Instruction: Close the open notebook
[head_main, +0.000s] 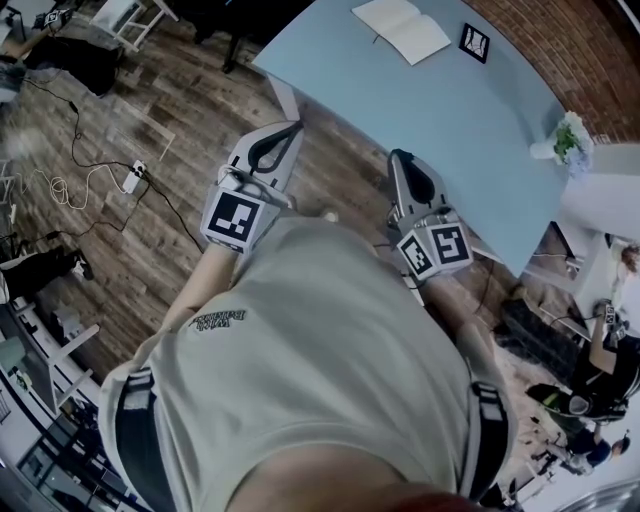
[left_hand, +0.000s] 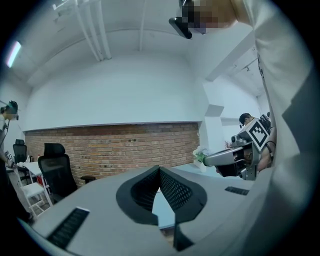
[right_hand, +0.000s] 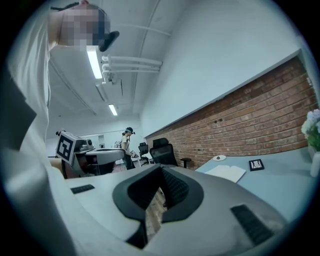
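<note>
- The notebook (head_main: 402, 28) lies open near the desk's (head_main: 450, 140) far corner.
- The left tongs (head_main: 290, 128) and right tongs (head_main: 400, 157) are both closed and empty, by the desk's near edge.

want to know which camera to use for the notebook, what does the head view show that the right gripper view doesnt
Only the head view: the wooden floor, the cables on it, and the person's shirt from above.
Only the right gripper view: the brick wall, the office chairs, the ceiling lights and a small plate.
Both: the open notebook, the marker card, the plant, the light blue table and the left gripper.
</note>
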